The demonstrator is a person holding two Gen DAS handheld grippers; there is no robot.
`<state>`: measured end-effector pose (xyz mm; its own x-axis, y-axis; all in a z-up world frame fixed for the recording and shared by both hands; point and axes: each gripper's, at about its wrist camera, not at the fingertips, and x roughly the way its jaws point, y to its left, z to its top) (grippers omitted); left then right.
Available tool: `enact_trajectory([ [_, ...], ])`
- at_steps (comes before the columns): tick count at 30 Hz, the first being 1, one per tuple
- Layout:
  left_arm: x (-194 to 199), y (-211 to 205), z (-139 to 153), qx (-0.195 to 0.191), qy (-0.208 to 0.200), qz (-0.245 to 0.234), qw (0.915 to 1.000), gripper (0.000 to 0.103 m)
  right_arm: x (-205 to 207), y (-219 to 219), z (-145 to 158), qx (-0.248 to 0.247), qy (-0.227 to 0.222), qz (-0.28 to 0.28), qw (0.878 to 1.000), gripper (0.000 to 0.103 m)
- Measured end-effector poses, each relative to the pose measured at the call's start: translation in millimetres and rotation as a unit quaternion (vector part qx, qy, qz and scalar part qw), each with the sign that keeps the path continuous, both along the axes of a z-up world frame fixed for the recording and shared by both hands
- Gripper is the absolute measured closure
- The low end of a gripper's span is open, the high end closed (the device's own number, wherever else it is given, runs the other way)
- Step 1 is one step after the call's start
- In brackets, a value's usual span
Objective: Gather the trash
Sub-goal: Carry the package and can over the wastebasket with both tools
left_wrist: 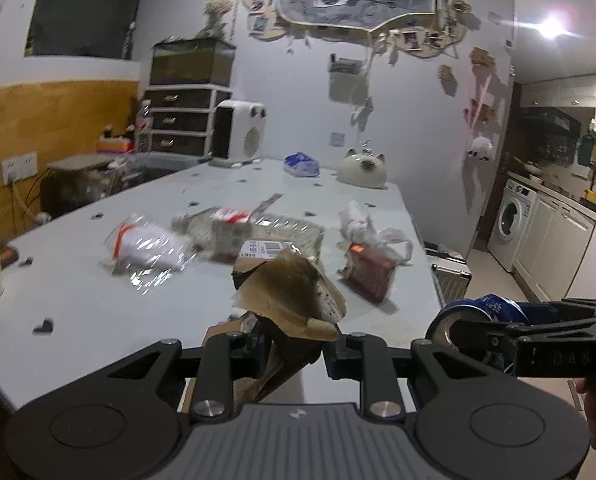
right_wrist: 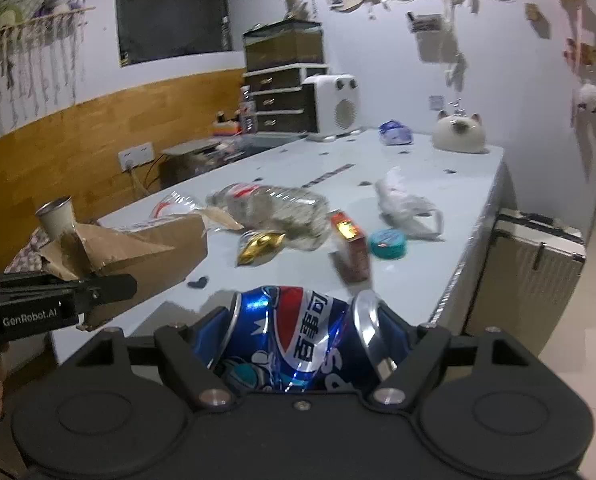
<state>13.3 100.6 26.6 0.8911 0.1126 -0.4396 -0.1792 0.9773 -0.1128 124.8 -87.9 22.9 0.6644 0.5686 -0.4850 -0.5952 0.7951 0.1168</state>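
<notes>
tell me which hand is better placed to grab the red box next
Neither yet: the left gripper clamps torn cardboard, the right gripper a crushed can. Once emptied, probably right; the red box lies just beyond it.

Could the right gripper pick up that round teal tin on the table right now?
Probably not. The right gripper is already shut on a crushed blue soda can, so its jaws are full. The round teal tin lies uncovered ahead, beside a small red box, so the can must go first.
</notes>
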Motion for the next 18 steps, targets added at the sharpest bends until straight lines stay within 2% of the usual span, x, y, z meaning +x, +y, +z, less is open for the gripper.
enact_trajectory([
  [10, 39.8, -53.6, 17.7, 0.016, -0.016, -0.066, 0.9975, 0.076, 13.3, -64.2, 15.2, 0.023, -0.024, -0.072, 0.997, 0.023],
  [18, 83.7, -112.5, 11.6, 0.007, -0.005, -0.146, 0.9892, 0.076, 21.6, -128.2, 7.9, 0.022, -0.02, -0.145, 0.989, 0.023],
])
